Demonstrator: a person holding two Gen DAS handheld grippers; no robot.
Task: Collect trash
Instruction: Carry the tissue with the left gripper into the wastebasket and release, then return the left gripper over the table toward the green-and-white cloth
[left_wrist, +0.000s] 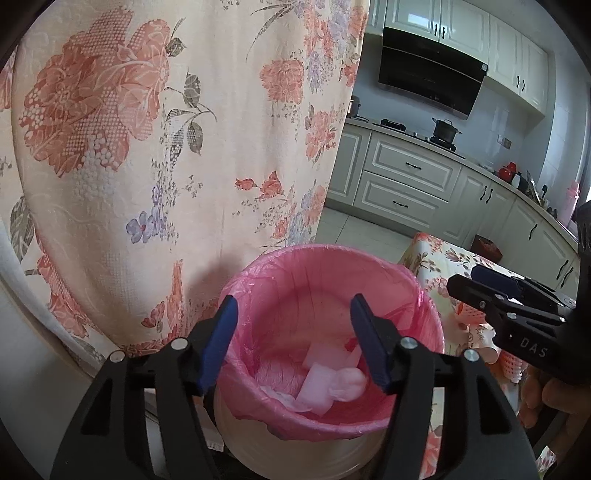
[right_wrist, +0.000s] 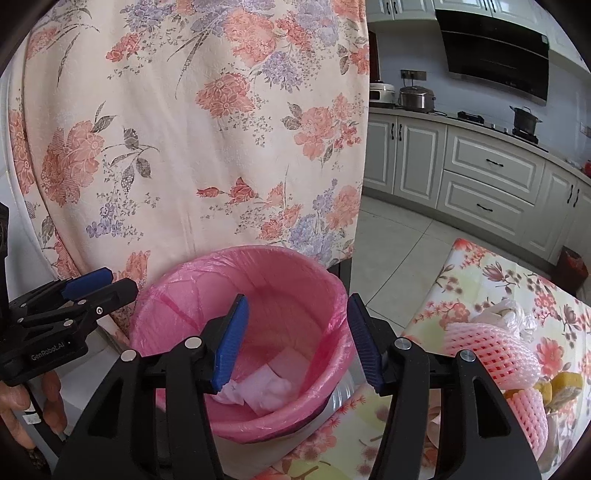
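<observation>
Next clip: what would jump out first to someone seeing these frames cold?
The bin with its pink liner, low in the middle of both views, with crumpled white tissues at its bottom. Both the left gripper and right gripper hang open and empty above it. Behind hangs a big flowered cloth; pink foam netting lies on the table to the right.

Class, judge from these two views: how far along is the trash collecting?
Done: white paper scraps lie in the pink-lined bin. In hand: nothing; the left tongs and right tongs are both open and empty above it. Left: pink foam fruit nets and a clear plastic bag remain on the floral table.
</observation>
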